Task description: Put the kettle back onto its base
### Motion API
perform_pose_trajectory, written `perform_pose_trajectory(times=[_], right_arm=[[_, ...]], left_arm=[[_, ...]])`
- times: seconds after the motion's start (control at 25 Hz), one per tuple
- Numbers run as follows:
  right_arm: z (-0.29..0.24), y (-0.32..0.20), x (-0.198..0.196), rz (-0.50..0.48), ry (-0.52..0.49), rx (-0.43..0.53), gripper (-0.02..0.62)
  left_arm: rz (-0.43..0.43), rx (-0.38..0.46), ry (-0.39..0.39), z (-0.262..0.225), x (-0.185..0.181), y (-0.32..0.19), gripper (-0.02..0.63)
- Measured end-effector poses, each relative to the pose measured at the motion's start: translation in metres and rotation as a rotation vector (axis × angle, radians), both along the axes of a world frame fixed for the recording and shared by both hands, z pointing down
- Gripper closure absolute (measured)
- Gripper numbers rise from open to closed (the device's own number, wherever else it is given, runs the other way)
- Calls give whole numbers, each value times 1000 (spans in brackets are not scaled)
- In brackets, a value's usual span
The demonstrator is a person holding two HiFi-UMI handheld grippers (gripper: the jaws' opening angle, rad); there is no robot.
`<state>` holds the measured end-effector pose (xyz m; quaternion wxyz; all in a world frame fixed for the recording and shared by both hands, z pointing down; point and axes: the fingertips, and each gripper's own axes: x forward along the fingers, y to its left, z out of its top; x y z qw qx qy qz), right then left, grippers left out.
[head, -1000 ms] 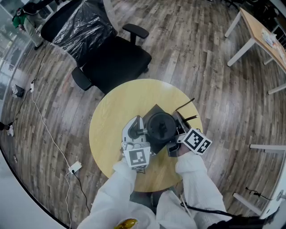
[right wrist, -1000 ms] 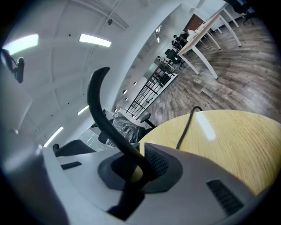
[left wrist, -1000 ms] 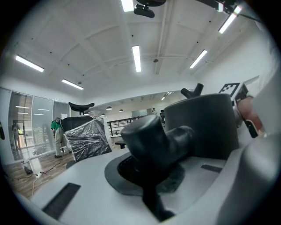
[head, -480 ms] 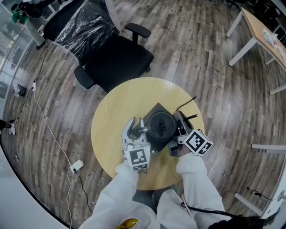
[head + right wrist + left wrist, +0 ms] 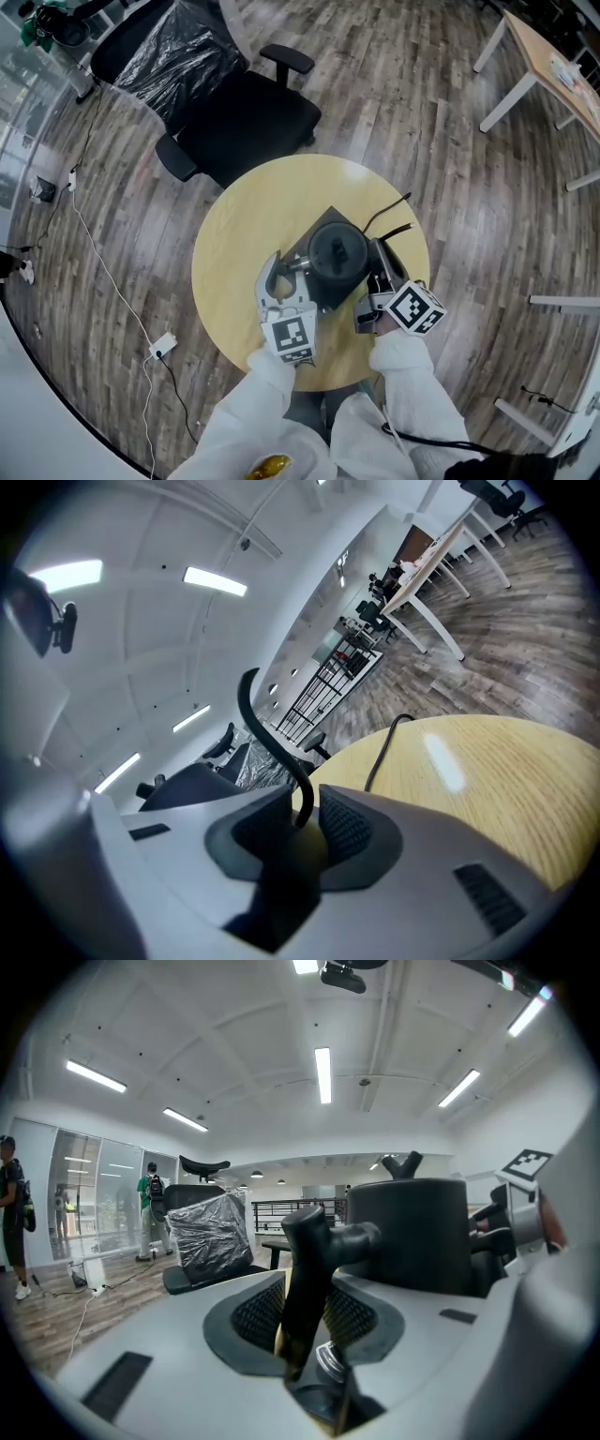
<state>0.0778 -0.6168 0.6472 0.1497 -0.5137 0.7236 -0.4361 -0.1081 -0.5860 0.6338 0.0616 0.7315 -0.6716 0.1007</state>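
Most of the job looks done: the kettle (image 5: 337,255) sits on its base (image 5: 323,225), on the round table (image 5: 244,225). Left of the kettle, the left gripper (image 5: 305,1307) is opening its jaws around the handle (image 5: 309,1269). Right of the kettle, the right gripper (image 5: 305,822) clamps the cord (image 5: 272,733). Only letting go and withdrawing seems left.

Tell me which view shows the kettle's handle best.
Left gripper view: the handle stands close up between the left gripper's opening jaws. The head view shows it as a small stub beside the kettle. The right gripper view misses it.
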Motion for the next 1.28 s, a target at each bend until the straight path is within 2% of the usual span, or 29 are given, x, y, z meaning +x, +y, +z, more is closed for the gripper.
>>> perform_pose_trajectory(times=[0.44, 0.68, 0.76, 0.84, 0.92, 1.04, 1.12, 1.2, 1.28], right_arm=[[-7, 44, 5, 19, -7, -1, 520], [-12, 77, 4, 3, -4, 2, 520], [-18, 93, -1, -32, 4, 6, 520], [-26, 112, -8, -84, 21, 16, 520], [-39, 133, -19, -142, 41, 34, 520], [-61, 172, -37, -228, 92, 75, 520], [-77, 198, -45, -270, 164, 118, 520], [-92, 221, -47, -295, 257, 170, 522], [-104, 238, -47, -307, 352, 225, 522]], left_arm=[[-42, -54, 119, 0, 5, 41, 477], [12, -94, 127, -1, 17, 86, 469], [52, -109, 166, -10, 23, 104, 471], [117, -117, 243, -25, 30, 123, 471], [236, -146, 355, -40, 43, 143, 471], [437, -244, 512, -58, 62, 177, 483], [481, -272, 522, -73, 61, 196, 537], [476, -262, 485, -89, 55, 209, 606], [468, -246, 464, -105, 50, 219, 606]])
